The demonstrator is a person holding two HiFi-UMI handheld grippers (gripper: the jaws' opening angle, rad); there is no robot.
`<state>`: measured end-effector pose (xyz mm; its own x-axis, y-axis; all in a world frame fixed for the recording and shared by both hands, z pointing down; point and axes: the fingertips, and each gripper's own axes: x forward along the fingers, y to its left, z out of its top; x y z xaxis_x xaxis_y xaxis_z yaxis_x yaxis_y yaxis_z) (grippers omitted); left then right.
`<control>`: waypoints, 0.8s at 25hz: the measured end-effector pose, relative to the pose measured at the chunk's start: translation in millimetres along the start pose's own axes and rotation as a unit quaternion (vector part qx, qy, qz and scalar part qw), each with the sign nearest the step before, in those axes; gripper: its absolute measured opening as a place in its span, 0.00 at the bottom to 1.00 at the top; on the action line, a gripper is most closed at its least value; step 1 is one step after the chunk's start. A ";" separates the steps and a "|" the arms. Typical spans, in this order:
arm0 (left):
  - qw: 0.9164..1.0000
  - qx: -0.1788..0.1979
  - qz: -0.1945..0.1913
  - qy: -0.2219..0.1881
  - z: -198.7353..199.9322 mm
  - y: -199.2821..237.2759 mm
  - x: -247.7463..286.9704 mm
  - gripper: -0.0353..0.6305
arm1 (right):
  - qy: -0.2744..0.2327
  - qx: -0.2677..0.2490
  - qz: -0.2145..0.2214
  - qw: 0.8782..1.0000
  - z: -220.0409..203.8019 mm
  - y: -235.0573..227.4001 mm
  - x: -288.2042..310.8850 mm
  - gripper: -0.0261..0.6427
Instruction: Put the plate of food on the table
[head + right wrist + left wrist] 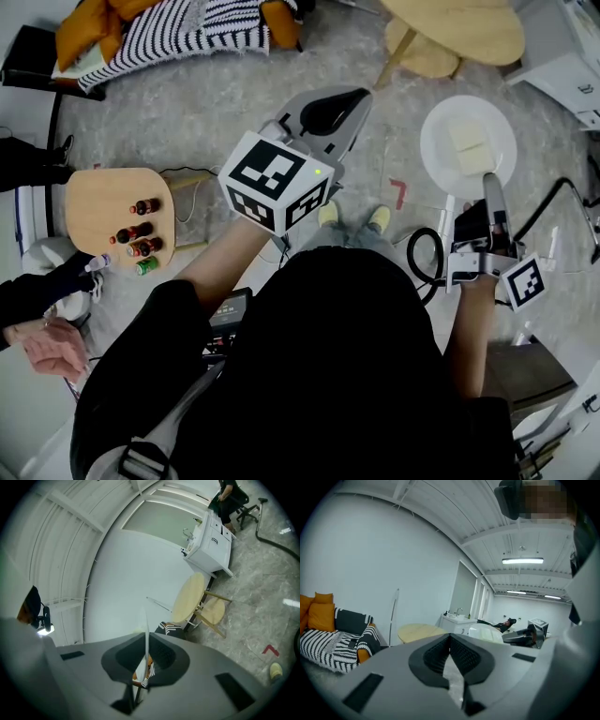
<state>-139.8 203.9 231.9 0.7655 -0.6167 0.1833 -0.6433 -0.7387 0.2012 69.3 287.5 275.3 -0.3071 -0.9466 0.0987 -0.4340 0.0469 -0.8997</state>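
A white plate (469, 145) with pale slices of food (472, 148) hangs level over the floor at the right of the head view. My right gripper (489, 187) is shut on its near rim. In the right gripper view the plate (146, 620) shows edge-on as a thin white line pinched between the jaws. The round light-wood table (459, 28) stands just beyond the plate, and also shows in the right gripper view (190, 597). My left gripper (328, 112) is raised at the middle, shut and empty, its jaws meeting (450, 637). It looks past the plate (485, 632) towards the table (419, 631).
A wooden stool (427, 58) stands under the round table. A small wooden side table (98, 202) with several bottles (141, 234) is at the left. A striped blanket and orange cushions (178, 28) lie on a sofa at the back left. A white cabinet (211, 543) stands to the right. Another person's hand (47, 342) shows at the far left.
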 end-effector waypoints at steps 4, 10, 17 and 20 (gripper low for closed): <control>1.000 -0.004 -0.001 -0.003 2.4 6.8 -6.8 0.06 | -0.005 0.000 0.002 1.000 -3.3 9.0 2.5 0.07; 1.000 -0.011 -0.013 -0.007 -13.8 29.1 -35.1 0.06 | -0.012 -0.004 -0.002 1.000 -42.3 18.6 11.5 0.07; 1.000 -0.009 -0.026 -0.008 -17.4 43.9 -44.3 0.06 | -0.019 -0.010 0.006 1.000 -59.5 29.5 24.0 0.07; 1.000 -0.010 -0.027 -0.010 -16.9 47.9 -41.7 0.06 | -0.022 -0.011 0.007 1.000 -58.1 30.0 28.2 0.07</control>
<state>-202.7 198.8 250.2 0.7996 -0.5811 0.1514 -0.6003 -0.7661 0.2297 -1.6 280.7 275.8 -0.2753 -0.9591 0.0659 -0.4483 0.0674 -0.8913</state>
